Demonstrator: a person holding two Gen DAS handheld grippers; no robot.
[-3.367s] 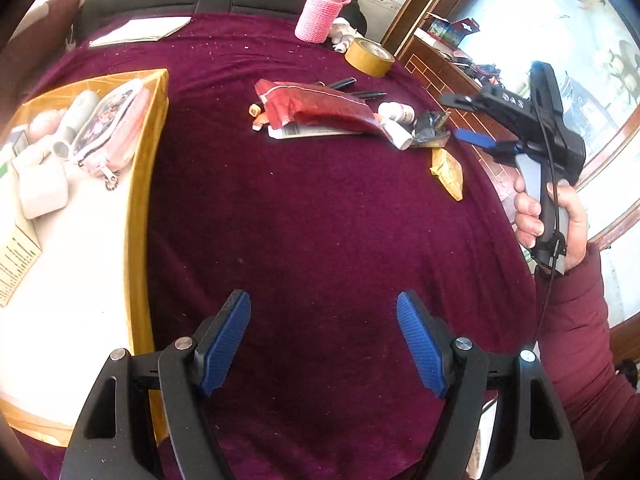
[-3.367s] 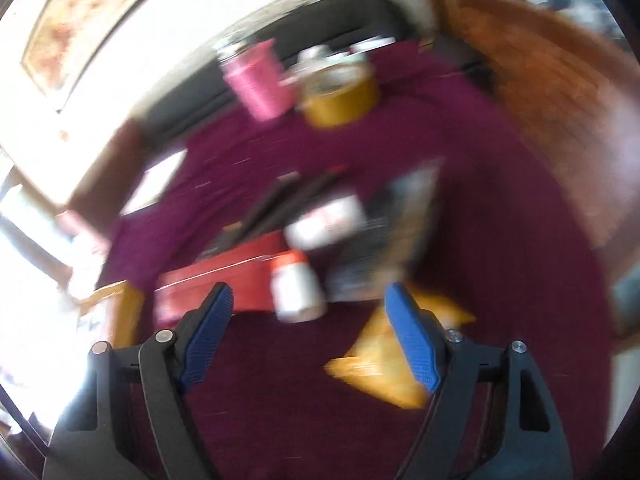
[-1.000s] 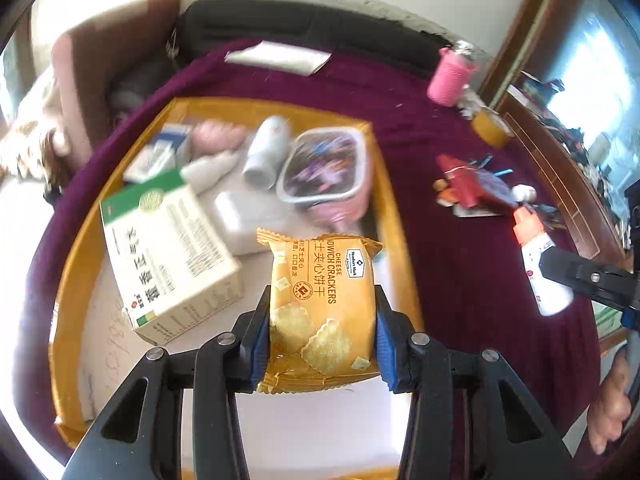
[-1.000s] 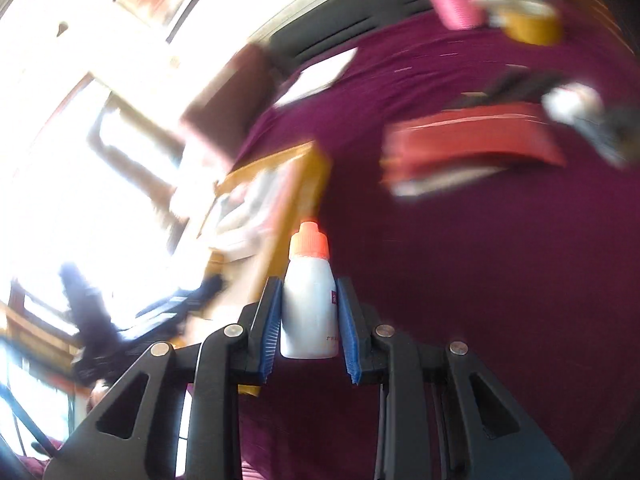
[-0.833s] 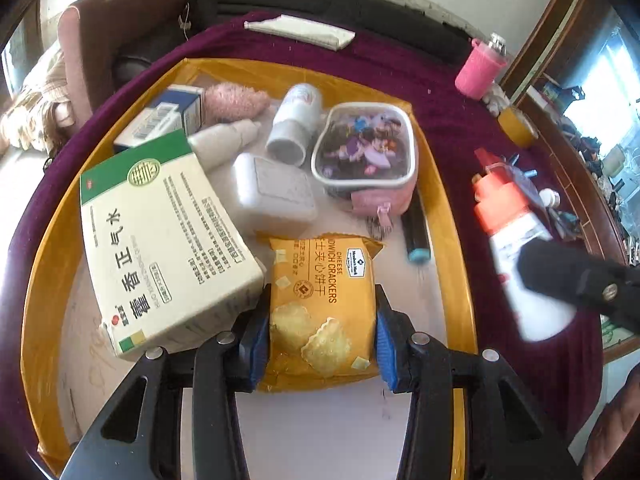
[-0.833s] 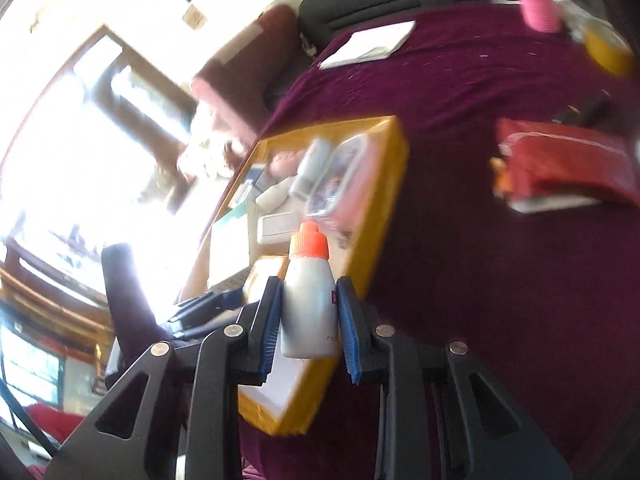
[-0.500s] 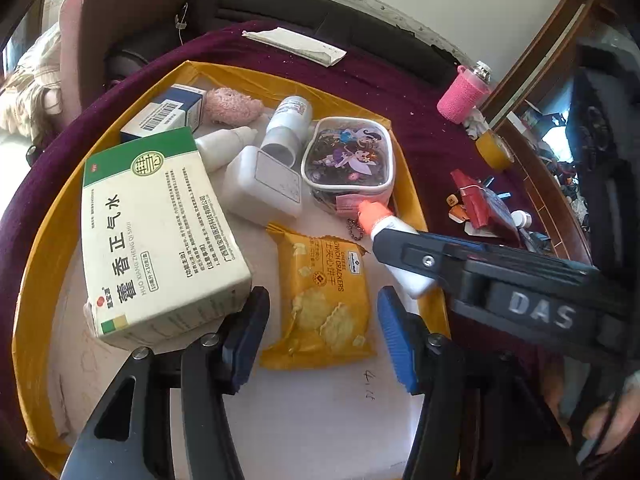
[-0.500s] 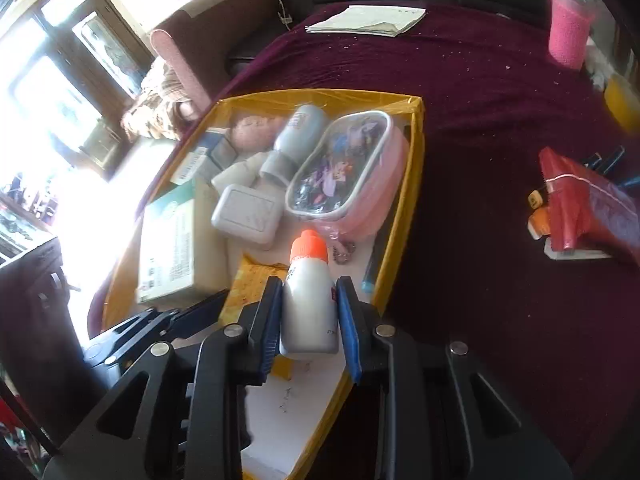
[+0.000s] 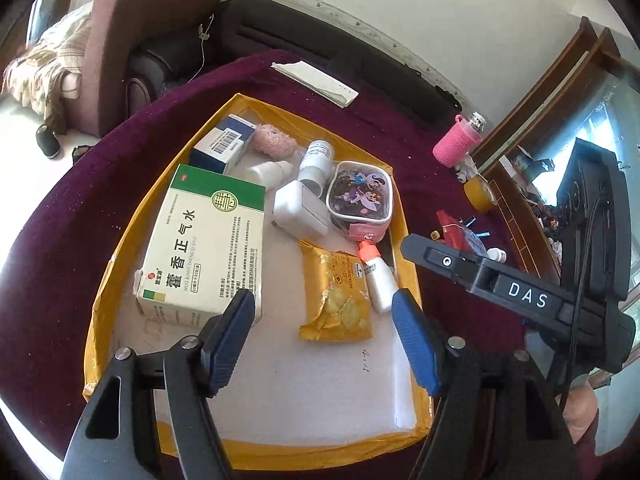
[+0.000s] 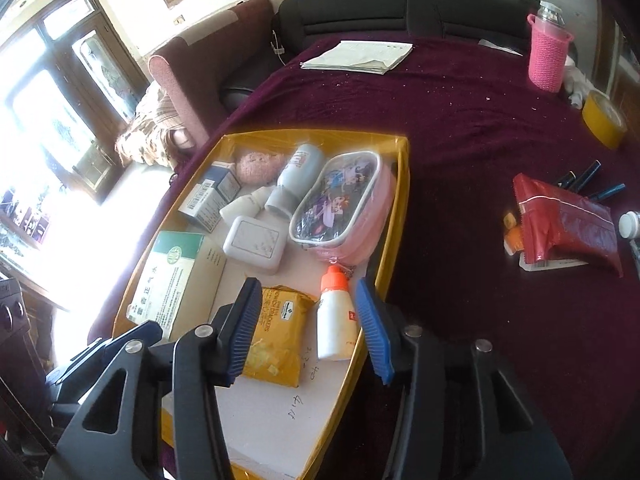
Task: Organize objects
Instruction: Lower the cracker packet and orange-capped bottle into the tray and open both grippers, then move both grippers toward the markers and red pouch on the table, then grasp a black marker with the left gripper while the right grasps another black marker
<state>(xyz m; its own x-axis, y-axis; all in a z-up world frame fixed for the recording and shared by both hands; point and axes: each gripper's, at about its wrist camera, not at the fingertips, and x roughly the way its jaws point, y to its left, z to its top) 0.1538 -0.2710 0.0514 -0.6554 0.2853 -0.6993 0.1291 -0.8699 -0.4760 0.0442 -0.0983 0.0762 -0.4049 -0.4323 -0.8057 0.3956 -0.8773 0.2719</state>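
Note:
A yellow-rimmed tray [image 9: 132, 224] [image 10: 402, 184] lies on the maroon cloth. A yellow cracker packet [image 9: 334, 292] [image 10: 276, 336] and a white bottle with an orange cap [image 9: 376, 276] [image 10: 335, 320] lie side by side in it. My left gripper [image 9: 324, 340] is open and empty above the near part of the tray. My right gripper [image 10: 308, 332] is open above the bottle, and its body shows in the left wrist view [image 9: 500, 288].
The tray also holds a green-and-white medicine box [image 9: 204, 240], a pink pouch [image 10: 344, 212], a white case [image 10: 254, 244], small bottles and a blue box [image 9: 222, 144]. On the cloth lie a red packet [image 10: 568, 220], pens, yellow tape [image 10: 602, 120], a pink-sleeved bottle [image 10: 548, 54] and papers [image 10: 356, 58].
Both grippers have opened. The left one let go of the cracker packet and the right one let go of the bottle; both now lie in the tray. Both grippers pulled back a little.

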